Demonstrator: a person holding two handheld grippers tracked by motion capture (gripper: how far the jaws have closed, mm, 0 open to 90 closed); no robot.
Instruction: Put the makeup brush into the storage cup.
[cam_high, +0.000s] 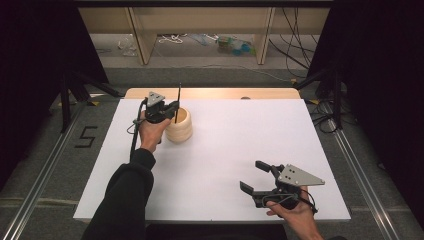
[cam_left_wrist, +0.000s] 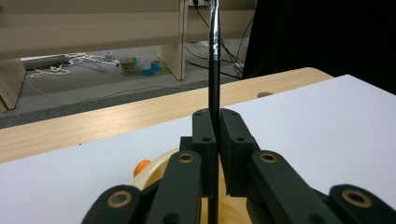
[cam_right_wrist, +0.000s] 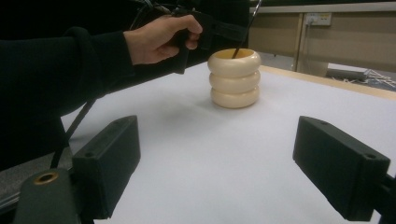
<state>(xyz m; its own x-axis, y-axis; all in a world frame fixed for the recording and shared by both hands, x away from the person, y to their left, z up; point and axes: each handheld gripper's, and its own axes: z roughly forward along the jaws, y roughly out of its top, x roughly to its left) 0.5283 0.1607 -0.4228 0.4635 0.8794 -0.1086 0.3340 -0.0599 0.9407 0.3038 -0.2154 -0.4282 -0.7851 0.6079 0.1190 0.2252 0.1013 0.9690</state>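
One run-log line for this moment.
left gripper: shut on thin black stick | stick: lower end inside cream ribbed cup | right gripper: open, holding nothing | surface: white table

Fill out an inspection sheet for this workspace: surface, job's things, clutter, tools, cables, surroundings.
Surface: white tabletop on a pale wooden table, clean.
Job's things: cream ribbed ring-shaped holder upright at the far left; thin black stick upright, lower end inside the holder.
Clutter: nothing seen on the tabletop; something small and orange sits by the holder.
Tools: left tool shut on the stick above the holder; right tool open, empty, low over the near right edge.
Cables: black cable trails from the left tool along the sleeve.
Surroundings: loose cables and small coloured items on the floor beyond the table; dark curtains on both sides.
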